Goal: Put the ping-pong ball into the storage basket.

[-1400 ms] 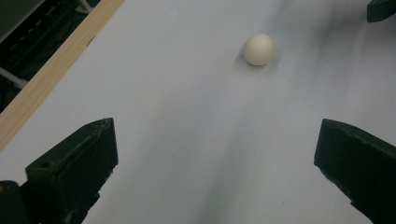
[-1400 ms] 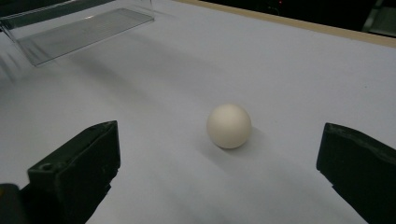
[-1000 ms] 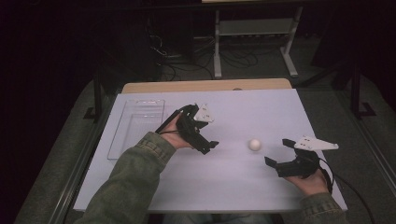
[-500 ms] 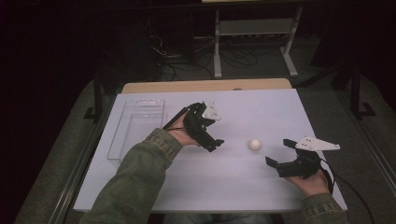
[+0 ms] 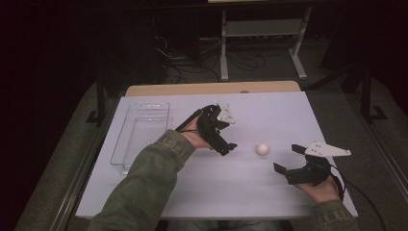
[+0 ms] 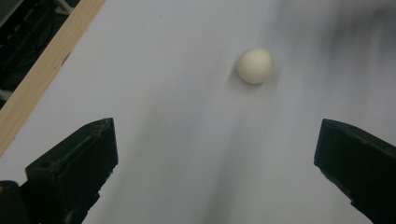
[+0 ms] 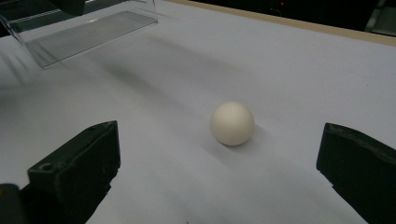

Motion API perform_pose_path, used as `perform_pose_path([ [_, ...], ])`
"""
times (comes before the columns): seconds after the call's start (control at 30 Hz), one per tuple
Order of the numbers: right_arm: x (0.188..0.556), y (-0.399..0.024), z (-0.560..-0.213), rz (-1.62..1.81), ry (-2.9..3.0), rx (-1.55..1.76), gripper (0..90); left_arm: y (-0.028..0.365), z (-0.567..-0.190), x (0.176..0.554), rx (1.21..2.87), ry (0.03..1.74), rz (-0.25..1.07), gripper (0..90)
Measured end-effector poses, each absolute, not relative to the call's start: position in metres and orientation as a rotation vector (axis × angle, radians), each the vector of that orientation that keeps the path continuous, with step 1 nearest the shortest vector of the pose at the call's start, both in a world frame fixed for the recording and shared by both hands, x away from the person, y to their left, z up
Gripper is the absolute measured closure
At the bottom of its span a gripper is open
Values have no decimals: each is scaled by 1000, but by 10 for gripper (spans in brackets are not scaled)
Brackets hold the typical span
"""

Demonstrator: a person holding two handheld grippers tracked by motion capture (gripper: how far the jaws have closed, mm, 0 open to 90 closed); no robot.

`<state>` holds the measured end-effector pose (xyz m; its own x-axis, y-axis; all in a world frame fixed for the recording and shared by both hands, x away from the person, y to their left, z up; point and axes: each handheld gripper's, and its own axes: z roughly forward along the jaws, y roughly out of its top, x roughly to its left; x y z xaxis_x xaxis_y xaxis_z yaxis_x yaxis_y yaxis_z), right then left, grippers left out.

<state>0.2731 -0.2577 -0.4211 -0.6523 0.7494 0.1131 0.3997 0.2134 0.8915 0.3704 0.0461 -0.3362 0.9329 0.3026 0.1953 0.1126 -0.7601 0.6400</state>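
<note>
- While the left gripper (image 5: 226,144) sits at frame centre in the high view, its forearm enters from lower left, fingers (image 6: 77,163) spread wide and tilted down toward the white ball (image 5: 262,149).
- Right gripper (image 5: 288,161) rests at lower right, fingers (image 7: 79,161) wide apart, holding nothing.
- Ball lies on bare tabletop (image 5: 269,110) between both grippers, touching neither.
- Clear tray (image 5: 142,134) stands near the tabletop's left edge, well apart from the ball.
- Open surface surrounds the ball on all sides.

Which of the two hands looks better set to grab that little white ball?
Probably the left gripper: in the high view its open jaws sit closer to the ball than the right gripper, also open.
</note>
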Motion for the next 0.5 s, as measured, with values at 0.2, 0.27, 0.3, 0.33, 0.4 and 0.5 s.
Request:
perform_pose_path([
  [0.2, 271, -261, -421, 1418, 2141, 1079, 0, 37, -336, 372, 2436, 268, 374, 0],
  [0.27, 270, -261, -421, 1416, 2141, 1080, 0, 34, -337, 372, 2439, 259, 369, 0],
  [0.3, 270, -261, -421, 1417, 2142, 1080, 0, 33, -338, 373, 2443, 253, 370, 0],
  [0.33, 270, -261, -421, 1416, 2142, 1079, 0, 32, -338, 373, 2443, 249, 369, 0],
  [0.4, 270, -261, -422, 1414, 2144, 1081, 0, 30, -340, 375, 2448, 244, 366, 0],
  [0.5, 270, -261, -422, 1414, 2146, 1082, 0, 27, -342, 377, 2454, 241, 368, 0],
])
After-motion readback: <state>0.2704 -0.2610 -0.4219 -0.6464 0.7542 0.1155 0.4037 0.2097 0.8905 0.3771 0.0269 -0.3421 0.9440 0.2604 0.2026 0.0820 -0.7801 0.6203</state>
